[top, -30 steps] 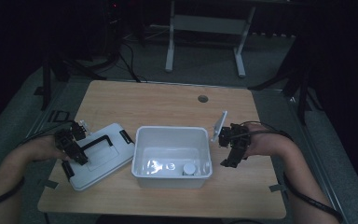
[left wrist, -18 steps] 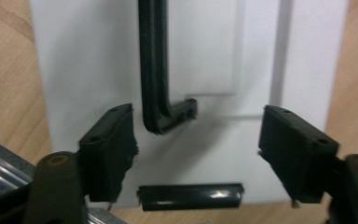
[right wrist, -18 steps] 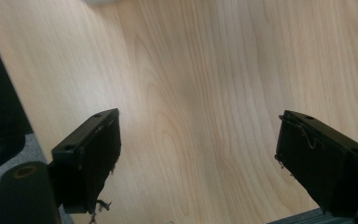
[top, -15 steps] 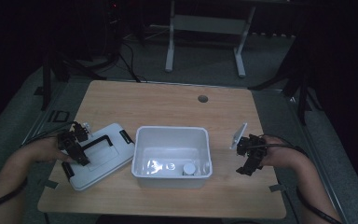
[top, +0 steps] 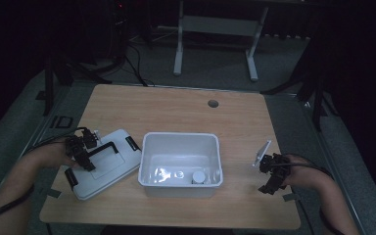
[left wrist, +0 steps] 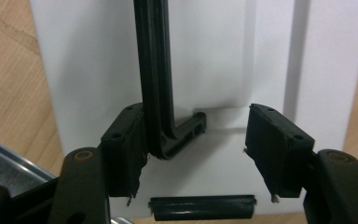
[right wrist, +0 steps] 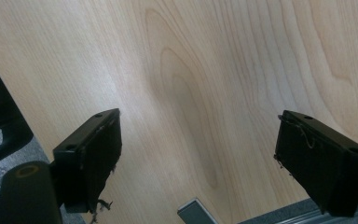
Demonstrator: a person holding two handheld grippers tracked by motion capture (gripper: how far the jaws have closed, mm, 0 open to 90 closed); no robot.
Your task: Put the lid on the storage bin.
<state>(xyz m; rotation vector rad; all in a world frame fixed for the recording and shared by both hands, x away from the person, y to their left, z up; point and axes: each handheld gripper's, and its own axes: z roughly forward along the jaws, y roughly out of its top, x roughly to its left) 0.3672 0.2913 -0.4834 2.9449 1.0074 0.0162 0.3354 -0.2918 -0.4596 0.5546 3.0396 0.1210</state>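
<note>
A white lid (top: 108,169) lies flat at the table's front left, with a black handle (top: 103,148) across its top. My left gripper (top: 81,152) hangs over it. In the left gripper view the lid (left wrist: 219,56) is below, and the handle's (left wrist: 154,70) bent corner sits between the jaws of the left gripper (left wrist: 193,116). The left pad touches the handle and the right pad stands apart; the jaws have just been closing. My right gripper (top: 270,174) is low over bare wood to the right of the white bin (top: 152,147). Nothing lies in the wide gap of the right gripper (right wrist: 200,121).
The open bin holds a small white round container (top: 198,176) and some clear bits on its floor. Black clips (top: 132,143) sit on the lid's edges; one clip (left wrist: 200,207) lies just below the left jaws. The table's metal rim (right wrist: 261,214) is close under the right gripper.
My right gripper has moved away from the bin's right wall, rightward and down toward the table's front right. The left hand has stayed over the lid's handle.
</note>
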